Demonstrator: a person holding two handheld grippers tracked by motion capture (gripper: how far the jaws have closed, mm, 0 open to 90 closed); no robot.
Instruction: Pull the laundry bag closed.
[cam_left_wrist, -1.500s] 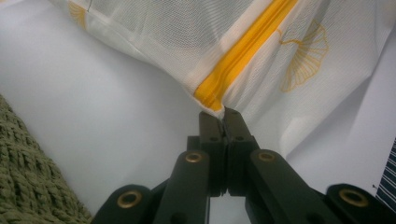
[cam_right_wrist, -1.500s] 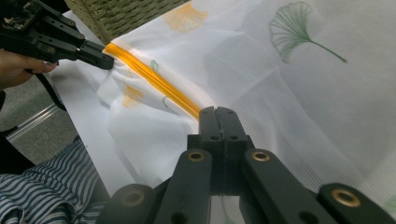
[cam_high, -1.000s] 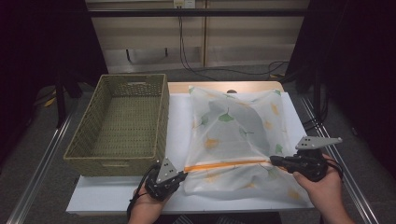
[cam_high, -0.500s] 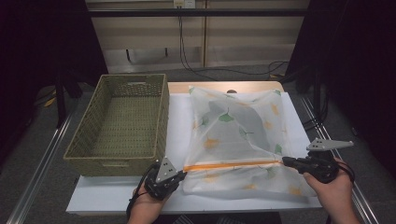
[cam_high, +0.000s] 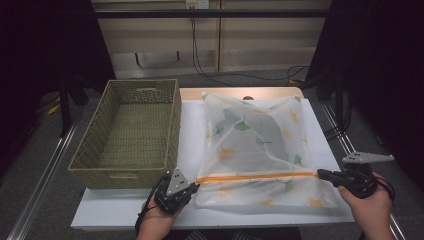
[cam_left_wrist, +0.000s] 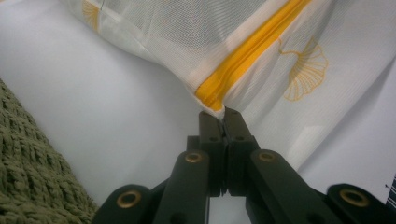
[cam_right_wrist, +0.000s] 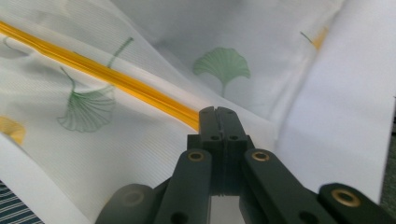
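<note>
A white mesh bag (cam_high: 255, 145) printed with green and yellow leaves lies on the white table top (cam_high: 190, 125). An orange zipper (cam_high: 255, 176) runs across its near side. My left gripper (cam_high: 196, 184) is shut on the bag's corner at the left end of the zipper. In the left gripper view the jaws (cam_left_wrist: 220, 112) pinch the fabric just below the zipper (cam_left_wrist: 247, 51). My right gripper (cam_high: 320, 173) is shut at the right end of the zipper. In the right gripper view its closed tips (cam_right_wrist: 218, 111) cover the end of the orange line (cam_right_wrist: 93, 70), so what they pinch there is hidden.
A green woven basket (cam_high: 127, 130) stands empty at the left of the table, close to my left gripper, and its wall (cam_left_wrist: 28, 177) fills the lower left of the left gripper view. Cables (cam_high: 210, 60) lie on the floor beyond the table.
My right gripper has slid to the right along the orange zipper to the bag's right edge. The left gripper has stayed put on the bag's corner.
</note>
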